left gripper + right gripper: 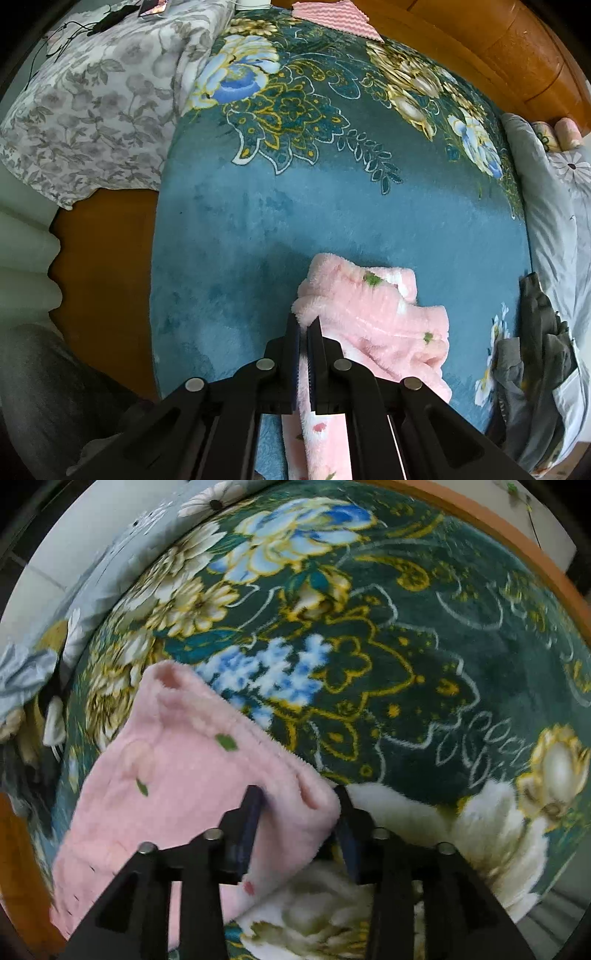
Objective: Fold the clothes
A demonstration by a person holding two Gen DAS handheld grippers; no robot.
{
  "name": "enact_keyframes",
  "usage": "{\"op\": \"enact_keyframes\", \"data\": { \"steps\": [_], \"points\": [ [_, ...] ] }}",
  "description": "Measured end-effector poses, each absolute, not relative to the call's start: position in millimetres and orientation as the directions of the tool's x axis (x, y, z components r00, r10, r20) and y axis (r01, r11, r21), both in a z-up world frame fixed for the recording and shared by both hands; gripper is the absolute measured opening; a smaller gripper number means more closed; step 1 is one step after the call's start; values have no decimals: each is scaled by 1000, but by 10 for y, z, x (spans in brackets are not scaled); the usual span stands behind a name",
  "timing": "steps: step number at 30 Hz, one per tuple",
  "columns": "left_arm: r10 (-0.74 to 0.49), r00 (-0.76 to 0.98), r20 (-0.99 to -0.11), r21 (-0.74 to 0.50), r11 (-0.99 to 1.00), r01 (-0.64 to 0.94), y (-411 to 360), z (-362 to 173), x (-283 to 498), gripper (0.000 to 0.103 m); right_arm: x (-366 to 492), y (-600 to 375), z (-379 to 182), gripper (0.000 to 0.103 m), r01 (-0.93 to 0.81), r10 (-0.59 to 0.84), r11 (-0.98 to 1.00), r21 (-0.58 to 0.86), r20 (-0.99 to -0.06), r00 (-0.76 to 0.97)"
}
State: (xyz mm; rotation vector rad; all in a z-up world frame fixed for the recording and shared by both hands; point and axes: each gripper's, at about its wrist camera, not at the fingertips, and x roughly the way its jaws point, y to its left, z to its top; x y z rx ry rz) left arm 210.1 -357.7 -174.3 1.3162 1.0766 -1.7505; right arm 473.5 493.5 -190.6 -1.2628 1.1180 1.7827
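A fluffy pink garment (373, 317) with small green and red prints lies bunched on the teal floral blanket (258, 221). My left gripper (306, 322) is shut on its near edge, and pink fabric hangs down between the fingers. In the right wrist view the same pink garment (177, 775) spreads to the lower left over the blanket (424, 664). My right gripper (297, 794) stands open, with a corner of the pink garment lying between its fingers; the left finger (253, 805) presses on the fleece.
A grey floral sheet (96, 103) lies at the far left, with a pink zigzag cloth (336, 18) at the back. Dark grey clothes (539, 350) and a pale quilt (554, 221) line the right side. Orange wooden bed frame (103, 277) shows to the left.
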Motion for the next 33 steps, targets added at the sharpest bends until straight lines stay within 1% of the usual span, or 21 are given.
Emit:
{"op": "enact_keyframes", "data": {
  "steps": [3, 4, 5, 7, 8, 10, 13, 14, 15, 16, 17, 20, 25, 28, 29, 30, 31, 32, 33],
  "points": [
    [-9, -245, -969, -220, -412, 884, -3594, -1785, 2095, 6, 4784, 4964, -1948, 47, -886, 51, -347, 306, -938, -344],
    [24, -253, -967, -240, -411, 879, -3614, -1817, 2083, 7, 4788, 4967, -1948, 46, -890, 52, -330, 315, -935, -351],
    [58, -260, -964, -261, -409, 874, -3634, -1849, 2071, 7, 4773, 4971, -1939, 43, -894, 52, -325, 307, -938, -342],
    [129, -274, -953, -303, -402, 864, -3679, -1917, 2050, 7, 4725, 4982, -1922, 24, -900, 49, -330, 285, -947, -318],
    [179, -278, -944, -327, -389, 861, -3727, -1965, 2053, 8, 4697, 4989, -1916, 24, -901, 46, -338, 273, -951, -305],
    [219, -285, -933, -348, -349, 870, -3828, -2008, 2083, 11, 4653, 4990, -1917, 23, -901, 44, -350, 258, -956, -290],
    [248, -317, -916, -387, -328, 862, -3977, -2041, 2101, 25, 4677, 4988, -1930, 23, -899, 32, -351, 261, -956, -290],
    [251, -317, -915, -389, -336, 858, -3996, -2048, 2093, 39, 4699, 4993, -1939, 23, -900, 25, -345, 267, -956, -293],
    [258, -320, -912, -397, -348, 849, -3998, -2055, 2075, 57, 4711, 5001, -1947, 23, -902, 18, -338, 270, -956, -293],
    [263, -323, -909, -404, -363, 840, -3988, -2061, 2052, 64, 4716, 5007, -1950, 23, -904, 13, -331, 270, -957, -290],
    [268, -324, -908, -409, -389, 825, -3958, -2066, 2011, 68, 4716, 5014, -1953, 23, -907, 8, -325, 268, -958, -286],
    [282, -291, -914, -395, -459, 796, -3878, -2125, 1884, 68, 4664, 5019, -1959, 24, -917, 5, -318, 242, -966, -257],
    [252, -210, -945, -316, -534, 784, -3731, -2323, 1688, 68, 4624, 4987, -1923, 25, -928, 18, -308, 209, -974, -225],
    [255, -225, -940, -330, -524, 785, -3645, -2402, 1619, 66, 4599, 4969, -1901, 23, -934, 26, -302, 189, -978, -206],
    [255, -232, -939, -335, -516, 788, -3634, -2417, 1606, 59, 4591, 4962, -1894, 22, -936, 28, -300, 182, -980, -199],
    [255, -239, -937, -340, -509, 791, -3623, -2432, 1593, 48, 4583, 4956, -1887, 16, -938, 31, -298, 175, -981, -193],
    [253, -246, -936, -344, -503, 793, -3614, -2439, 1580, 42, 4571, 4949, -1867, 12, -939, 34, -297, 172, -981, -191],
    [245, -258, -934, -350, -503, 790, -3614, -2410, 1564, 28, 4533, 4939, -1781, 11, -935, 45, -301, 189, -976, -212],
    [239, -284, -928, -369, -504, 781, -3613, -2358, 1546, 21, 4496, 4929, -1695, 10, -930, 55, -304, 207, -971, -234]
  ]
}}
